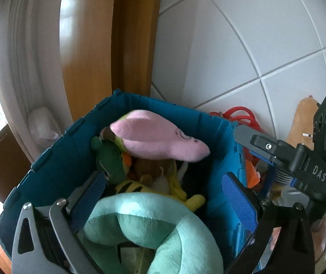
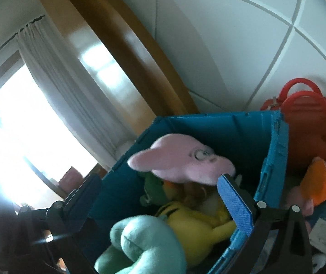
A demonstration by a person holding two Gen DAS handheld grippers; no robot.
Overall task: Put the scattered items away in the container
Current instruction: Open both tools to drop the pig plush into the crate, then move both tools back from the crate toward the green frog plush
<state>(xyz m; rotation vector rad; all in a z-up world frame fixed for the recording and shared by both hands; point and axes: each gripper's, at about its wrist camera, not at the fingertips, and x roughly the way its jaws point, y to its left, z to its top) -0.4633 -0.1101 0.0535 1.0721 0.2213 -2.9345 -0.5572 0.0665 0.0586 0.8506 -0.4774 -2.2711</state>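
Note:
A blue plastic crate (image 1: 48,166) (image 2: 274,159) holds several plush toys: a pink one (image 1: 163,139) (image 2: 185,162) on top, a green one (image 1: 110,159), a yellow striped one (image 1: 138,186) (image 2: 192,221) and a large mint-green one (image 1: 153,228) (image 2: 144,244) at the near side. My left gripper (image 1: 163,203) is open above the crate, its blue pads either side of the mint-green toy. My right gripper (image 2: 160,203) is open over the crate too; it also shows at the right of the left wrist view (image 1: 300,159).
A red bag (image 2: 309,125) (image 1: 243,114) stands against the white tiled wall (image 1: 254,34) beyond the crate. An orange and pink toy (image 2: 316,189) and a tan plush (image 1: 302,123) lie right of the crate. A wooden door frame (image 1: 128,34) and curtain (image 2: 55,73) stand behind.

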